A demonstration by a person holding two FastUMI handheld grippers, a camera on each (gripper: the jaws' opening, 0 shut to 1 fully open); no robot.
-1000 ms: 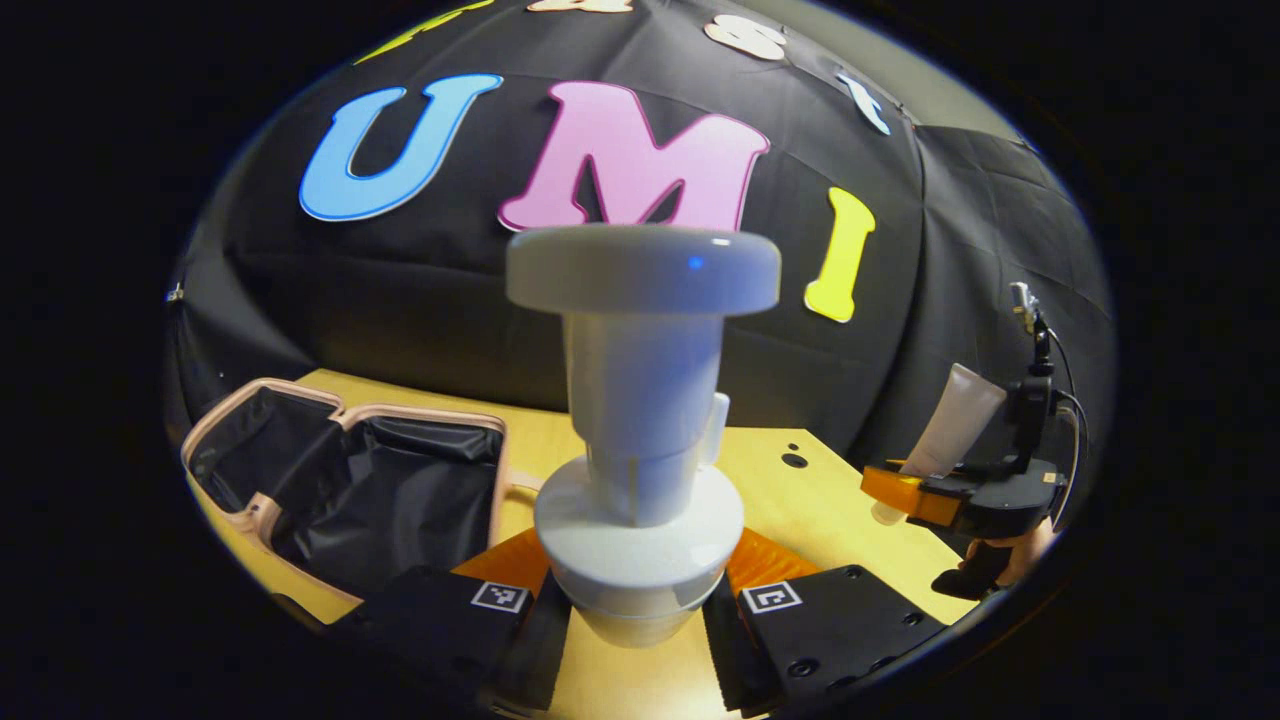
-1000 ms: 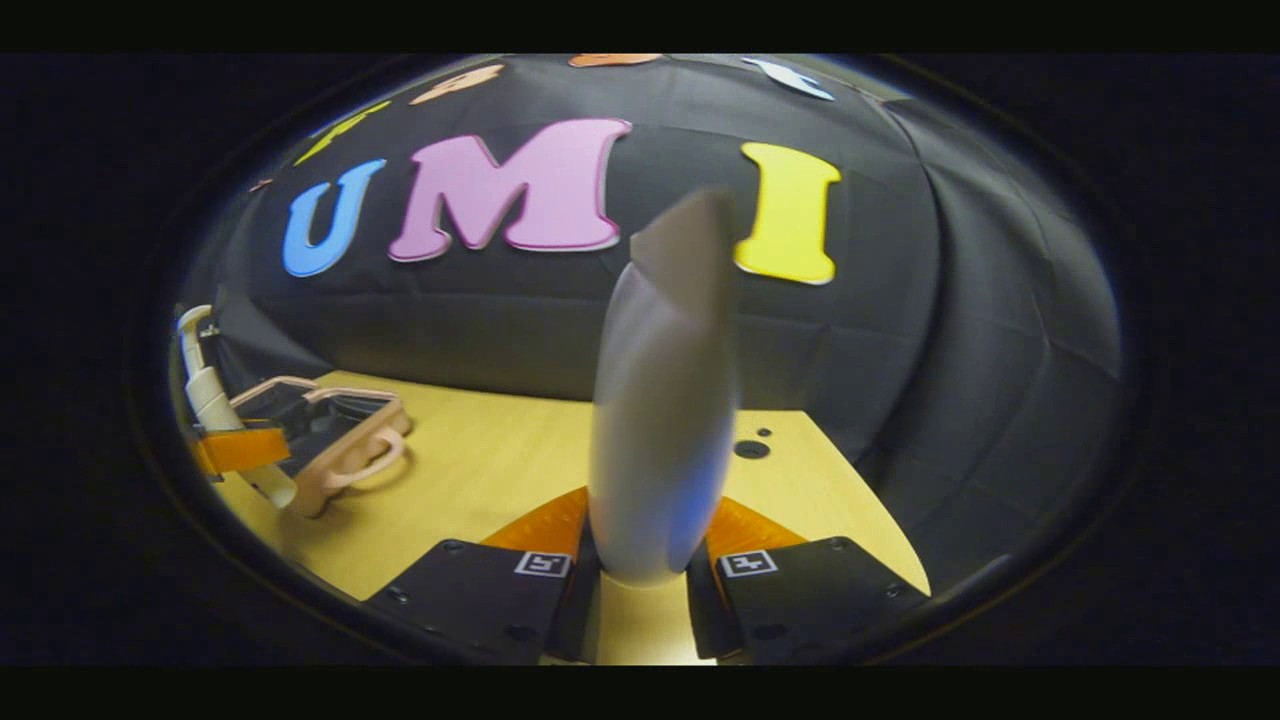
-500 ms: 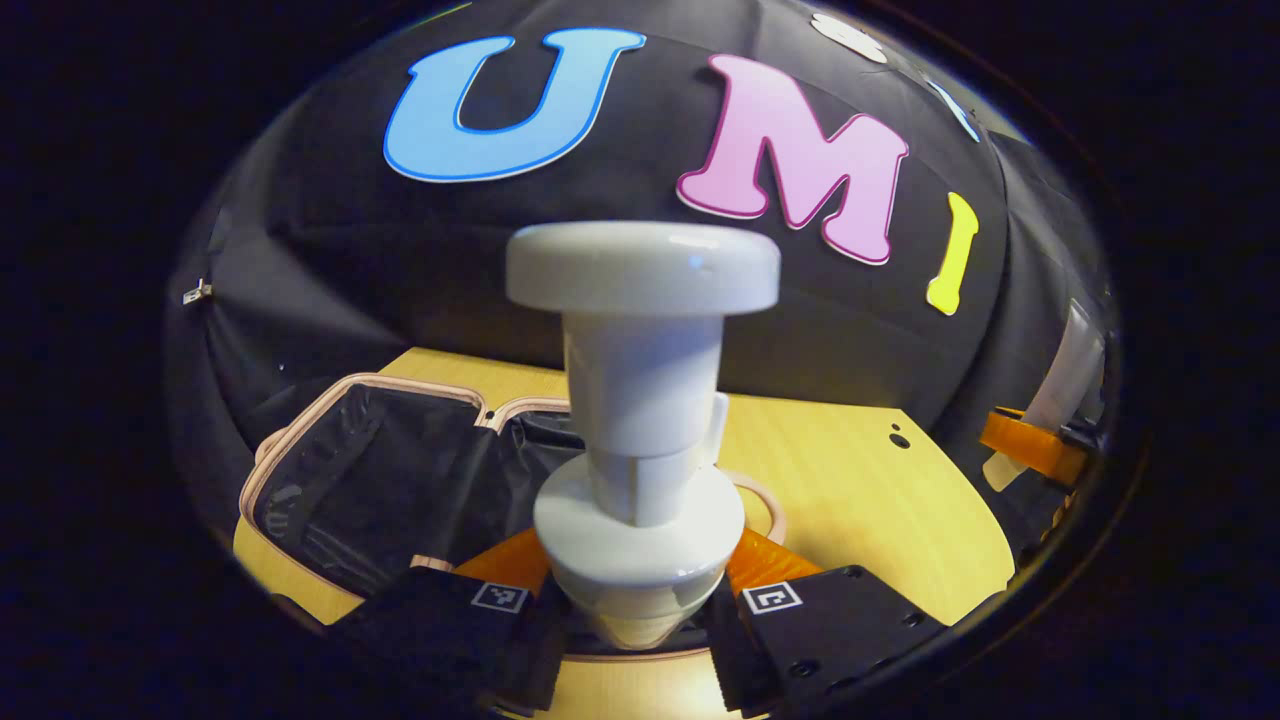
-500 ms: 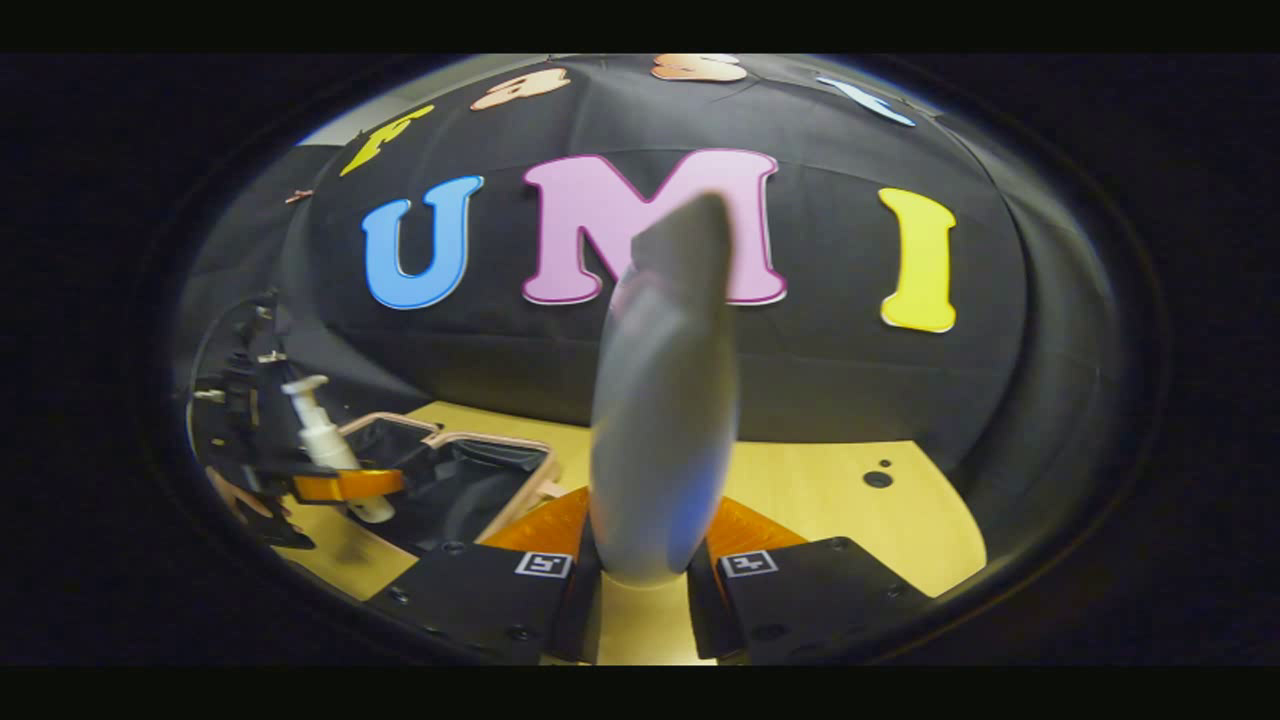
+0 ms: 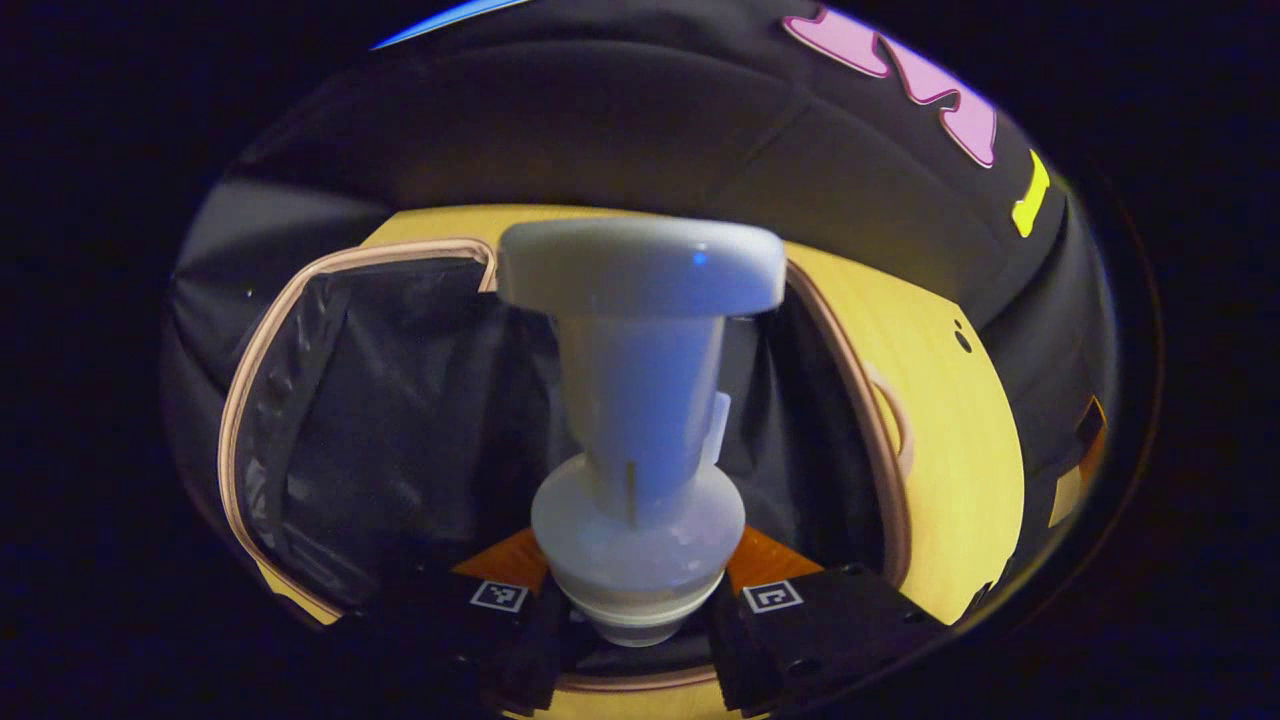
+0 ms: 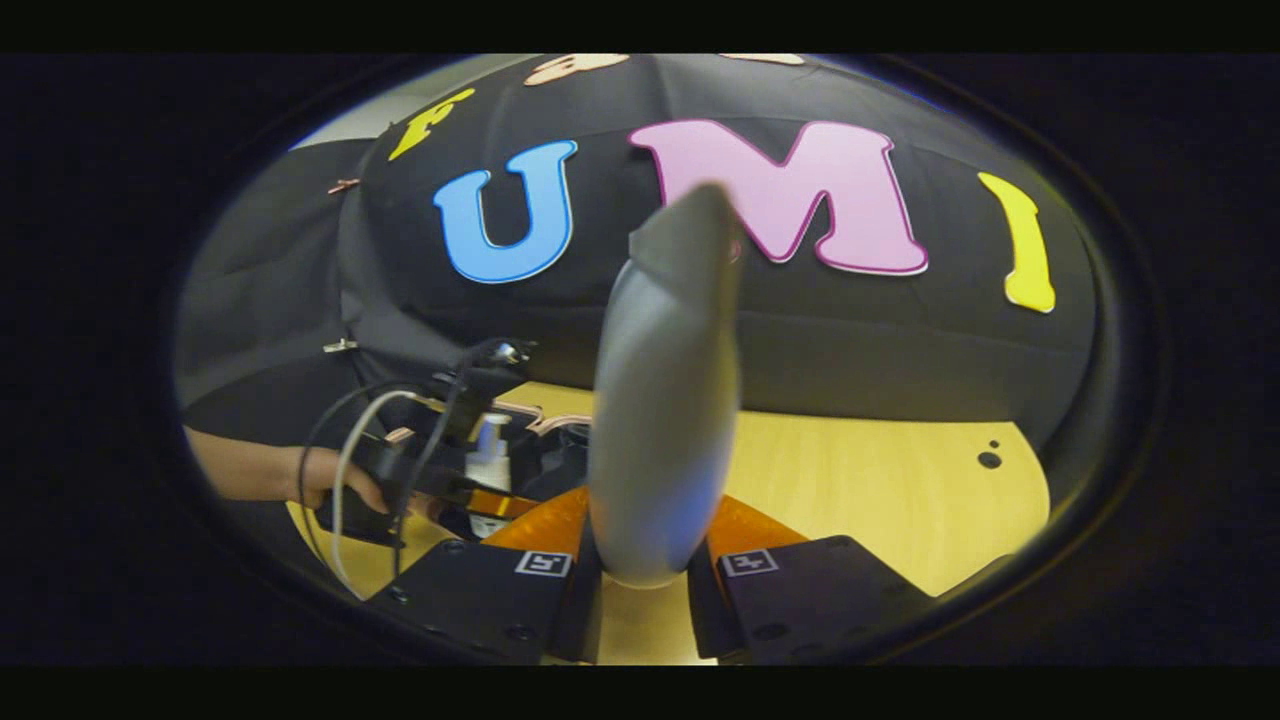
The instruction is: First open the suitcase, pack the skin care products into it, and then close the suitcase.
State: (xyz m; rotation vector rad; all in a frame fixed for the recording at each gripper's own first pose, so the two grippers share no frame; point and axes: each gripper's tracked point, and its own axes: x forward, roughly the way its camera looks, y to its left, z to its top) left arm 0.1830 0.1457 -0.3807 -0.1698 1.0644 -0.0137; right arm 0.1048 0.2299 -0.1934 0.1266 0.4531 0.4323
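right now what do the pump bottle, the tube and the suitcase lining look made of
Pump bottle: looks like hard, glossy white plastic; small highlights sit on its smooth head.
Tube: probably soft matte plastic; it tapers to a flat crimped end and shows little shine.
Suitcase lining: thin black fabric or film; it lies wrinkled with a faint sheen. Its pinkish rim looks like rigid plastic.

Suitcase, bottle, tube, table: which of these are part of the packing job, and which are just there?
Part of the job:
open suitcase
pump bottle, in the left gripper
tube, in the right gripper

Just there:
wooden table
booth wall
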